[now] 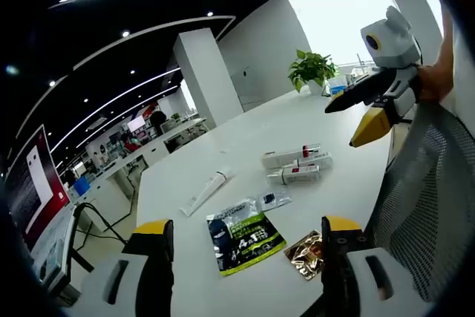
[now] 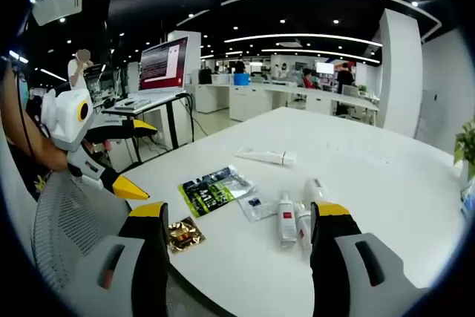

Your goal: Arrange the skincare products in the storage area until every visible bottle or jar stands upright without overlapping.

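Note:
Three white bottles with red labels lie on their sides, close together, on the white table. A white tube lies flat farther off. A green-and-black sachet, a small clear sachet and a gold foil packet lie near the table's edge. My left gripper is open and holds nothing. My right gripper, held by a hand, is open too, above the table's edge.
A grey mesh chair back stands against the table's near edge. A potted plant sits at one far end of the table. Desks, a monitor and a white pillar stand beyond.

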`<state>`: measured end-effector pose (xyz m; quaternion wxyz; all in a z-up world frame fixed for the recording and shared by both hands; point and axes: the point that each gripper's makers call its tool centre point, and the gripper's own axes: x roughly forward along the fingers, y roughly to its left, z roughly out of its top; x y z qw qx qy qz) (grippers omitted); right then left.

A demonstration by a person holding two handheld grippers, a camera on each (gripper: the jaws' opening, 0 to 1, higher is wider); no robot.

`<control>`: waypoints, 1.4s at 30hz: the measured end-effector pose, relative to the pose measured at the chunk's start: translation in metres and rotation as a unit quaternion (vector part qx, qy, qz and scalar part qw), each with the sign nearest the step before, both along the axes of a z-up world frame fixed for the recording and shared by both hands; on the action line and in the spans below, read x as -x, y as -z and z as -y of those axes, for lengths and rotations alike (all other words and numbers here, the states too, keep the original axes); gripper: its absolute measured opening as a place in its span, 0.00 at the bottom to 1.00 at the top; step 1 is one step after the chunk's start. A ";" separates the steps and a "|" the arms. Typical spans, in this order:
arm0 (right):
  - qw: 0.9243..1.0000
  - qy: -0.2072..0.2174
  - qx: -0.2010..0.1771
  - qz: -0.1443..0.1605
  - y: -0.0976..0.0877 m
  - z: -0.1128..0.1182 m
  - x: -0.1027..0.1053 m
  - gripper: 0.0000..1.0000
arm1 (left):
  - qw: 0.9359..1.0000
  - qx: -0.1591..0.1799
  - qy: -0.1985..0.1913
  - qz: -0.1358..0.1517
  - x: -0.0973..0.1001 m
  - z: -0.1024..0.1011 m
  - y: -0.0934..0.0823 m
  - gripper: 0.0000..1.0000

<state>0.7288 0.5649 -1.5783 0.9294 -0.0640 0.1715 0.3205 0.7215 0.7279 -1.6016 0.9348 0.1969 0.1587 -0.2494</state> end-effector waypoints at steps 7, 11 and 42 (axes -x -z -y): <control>1.000 -0.011 0.009 0.003 0.002 -0.002 0.001 0.77 | 1.000 0.001 -0.004 0.005 -0.002 -0.001 -0.001 0.87; 1.000 -0.009 0.008 -0.001 0.003 -0.001 0.002 0.77 | 1.000 -0.008 -0.001 0.010 -0.002 -0.001 0.000 0.87; 1.000 -0.030 -0.002 -0.002 0.001 -0.012 0.004 0.83 | 0.998 0.060 -0.015 0.027 -0.006 -0.001 -0.017 0.87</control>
